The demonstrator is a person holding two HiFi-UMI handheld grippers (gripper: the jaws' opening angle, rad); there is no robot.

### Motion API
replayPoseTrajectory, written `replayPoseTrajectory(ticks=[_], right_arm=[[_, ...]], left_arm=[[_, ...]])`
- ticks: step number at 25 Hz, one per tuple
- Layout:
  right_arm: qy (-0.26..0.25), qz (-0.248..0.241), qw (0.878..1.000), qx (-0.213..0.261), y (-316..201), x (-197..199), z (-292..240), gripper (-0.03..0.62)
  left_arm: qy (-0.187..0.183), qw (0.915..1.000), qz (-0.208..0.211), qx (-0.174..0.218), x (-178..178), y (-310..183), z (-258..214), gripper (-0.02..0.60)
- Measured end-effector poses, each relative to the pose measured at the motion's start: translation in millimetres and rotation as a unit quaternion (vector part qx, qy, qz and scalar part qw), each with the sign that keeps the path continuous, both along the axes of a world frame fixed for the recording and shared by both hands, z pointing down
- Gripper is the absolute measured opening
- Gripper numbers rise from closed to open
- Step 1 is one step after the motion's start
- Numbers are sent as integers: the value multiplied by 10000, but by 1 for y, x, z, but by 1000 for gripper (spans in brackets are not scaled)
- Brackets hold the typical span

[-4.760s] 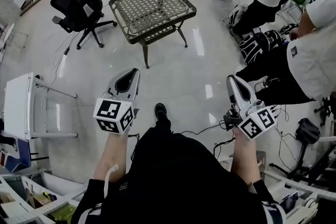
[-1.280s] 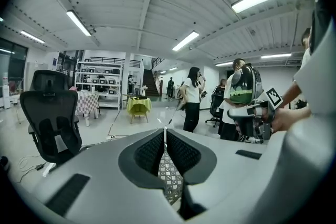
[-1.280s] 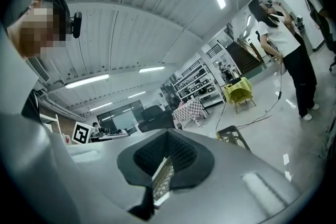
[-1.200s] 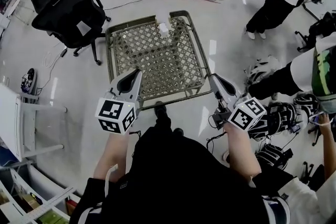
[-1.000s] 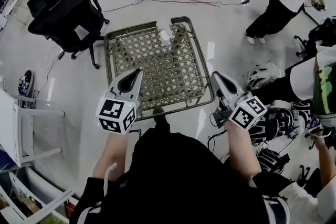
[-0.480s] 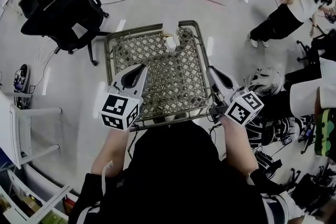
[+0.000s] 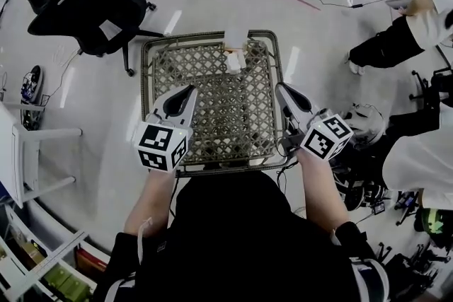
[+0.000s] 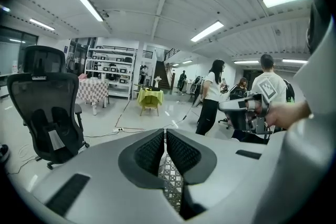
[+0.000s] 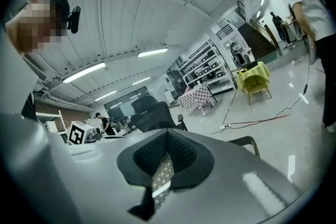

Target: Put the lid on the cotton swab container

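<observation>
Two grippers held over near half of lattice table [image 7: 152, 81], both pointing toward its far edge. Shows left gripper [image 7: 190, 90] [image 8: 164, 131] pinched to a thin slit, nothing inside. Shows right gripper [image 7: 281, 87] [image 9: 167, 134] pressed together at tips, likewise empty. Finds cotton swab container [image 7: 236, 37], white, at middle of far edge, well apart from both. Cannot tell upright from lying; as seen, long side runs away from person. Puts smaller white piece [image 7: 233, 62] just on its near side.
</observation>
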State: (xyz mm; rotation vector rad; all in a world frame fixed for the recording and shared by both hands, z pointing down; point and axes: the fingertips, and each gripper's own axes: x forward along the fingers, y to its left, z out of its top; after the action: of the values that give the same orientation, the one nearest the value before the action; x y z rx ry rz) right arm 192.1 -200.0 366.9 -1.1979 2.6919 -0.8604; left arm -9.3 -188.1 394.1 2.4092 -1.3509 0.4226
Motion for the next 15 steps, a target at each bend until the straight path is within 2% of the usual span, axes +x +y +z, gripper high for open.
replayPoseTrajectory(ticks=[15], right_arm=[[125, -360, 9968, -705, -84, -1, 97, 11]], left_arm=[[-70, 9978, -122, -643, 25, -46, 71, 20]])
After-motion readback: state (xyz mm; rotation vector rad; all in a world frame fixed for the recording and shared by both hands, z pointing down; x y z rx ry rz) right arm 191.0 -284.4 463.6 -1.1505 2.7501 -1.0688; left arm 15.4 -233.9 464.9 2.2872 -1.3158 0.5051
